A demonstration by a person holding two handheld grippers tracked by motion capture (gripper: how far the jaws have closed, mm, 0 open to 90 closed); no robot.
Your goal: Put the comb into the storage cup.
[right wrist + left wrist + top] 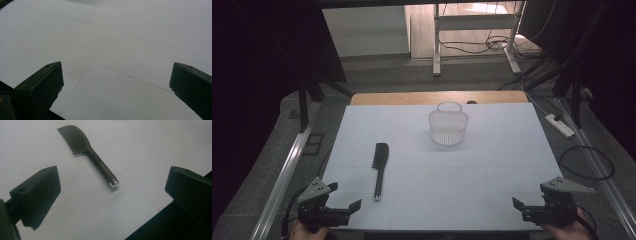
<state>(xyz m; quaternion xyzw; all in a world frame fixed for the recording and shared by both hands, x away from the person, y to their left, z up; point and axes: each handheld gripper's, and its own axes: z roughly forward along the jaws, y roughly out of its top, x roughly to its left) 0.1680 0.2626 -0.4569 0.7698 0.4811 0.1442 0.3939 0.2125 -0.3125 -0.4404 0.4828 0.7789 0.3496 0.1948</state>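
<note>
A white surface (492, 165) with thin pencil lines stands on grey floor (377, 75). Black curtains (257, 60) darken both sides. Far off, a white desk frame (474, 22) stands amid loose cables (472, 46); a power strip (559, 125) lies right.

One comb (380, 165), one basket (448, 128) — two hand-held grippers.

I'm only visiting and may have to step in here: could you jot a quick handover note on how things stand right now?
Left gripper: open, empty, at the near left corner of the table.
Right gripper: open, empty, at the near right corner.
Black comb: flat on the table ahead of the left gripper, handle end towards it, untouched.
White mesh basket: upright farther back near the middle, looks empty.
Done: nothing yet.
Left: probably pick up the comb by its handle and put it in the basket.
</note>
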